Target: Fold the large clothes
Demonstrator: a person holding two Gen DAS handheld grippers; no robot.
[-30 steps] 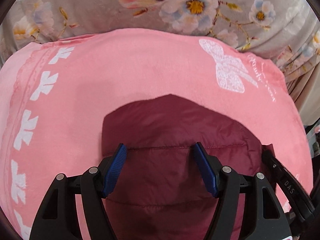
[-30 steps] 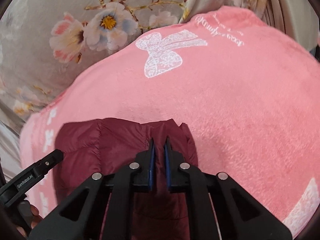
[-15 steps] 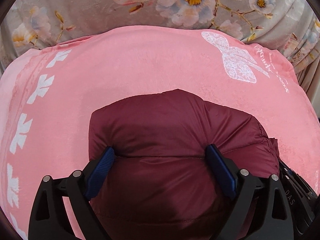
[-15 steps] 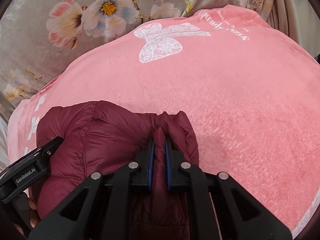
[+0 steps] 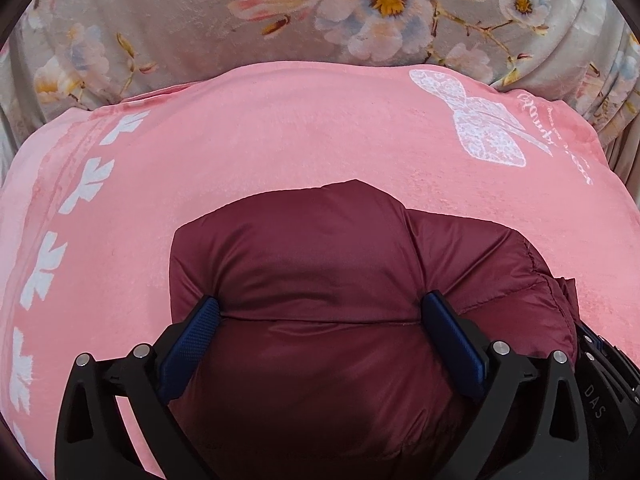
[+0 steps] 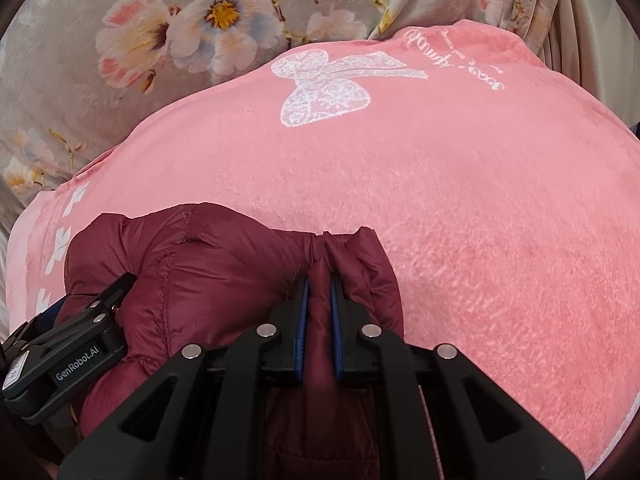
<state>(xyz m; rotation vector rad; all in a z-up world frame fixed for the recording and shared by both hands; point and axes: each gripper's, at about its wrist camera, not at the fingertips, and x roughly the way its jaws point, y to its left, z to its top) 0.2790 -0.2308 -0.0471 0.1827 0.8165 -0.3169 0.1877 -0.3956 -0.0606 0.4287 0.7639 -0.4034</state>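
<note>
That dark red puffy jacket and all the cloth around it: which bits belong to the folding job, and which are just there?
Part of the job:
- jacket
- left hand-held gripper, open wide around the jacket
- right hand-held gripper, pinching a fold of it

Just there:
- pink blanket under the jacket
- flowered cloth behind

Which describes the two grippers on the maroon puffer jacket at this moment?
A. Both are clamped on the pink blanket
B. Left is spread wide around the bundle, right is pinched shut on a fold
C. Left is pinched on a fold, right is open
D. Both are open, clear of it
B: the left gripper has its jaws wide around the maroon puffer jacket, while the right gripper is shut on a narrow fold.
</note>
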